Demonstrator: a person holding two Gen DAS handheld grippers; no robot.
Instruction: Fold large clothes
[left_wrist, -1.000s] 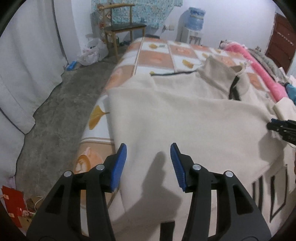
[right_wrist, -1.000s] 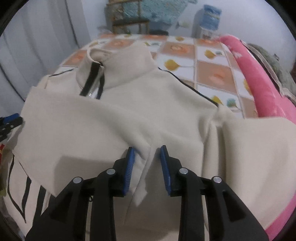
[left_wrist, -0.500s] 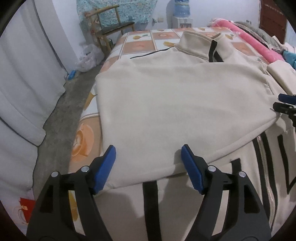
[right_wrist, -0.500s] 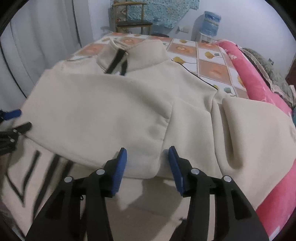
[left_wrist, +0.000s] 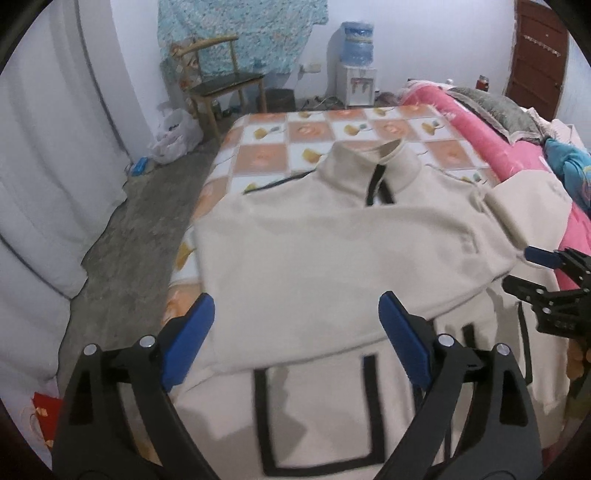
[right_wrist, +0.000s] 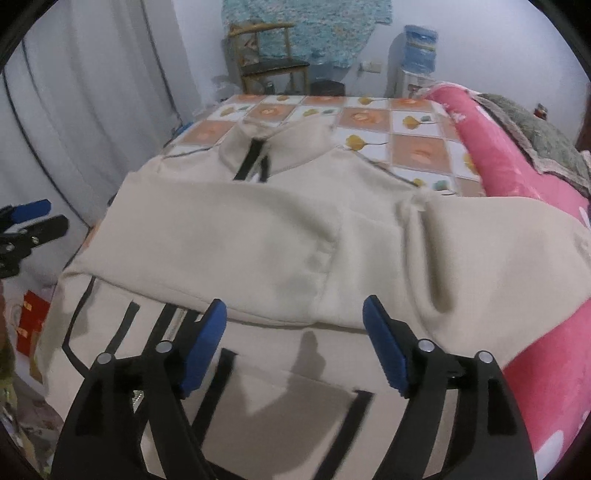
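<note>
The large cream fleece jacket with black trim (left_wrist: 332, 258) lies on the checked orange-and-white bedspread (left_wrist: 295, 133), sleeve folded across its chest, so the left gripper (left_wrist: 295, 332) and right gripper (right_wrist: 295, 332), jaws just opened wide, hover empty

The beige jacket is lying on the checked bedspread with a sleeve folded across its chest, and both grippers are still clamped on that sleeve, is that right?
Not quite. The jacket lies on the bedspread as you say, but both wrist views show the left gripper and right gripper open. Their jaws have just been opening, with nothing between the pads.
</note>
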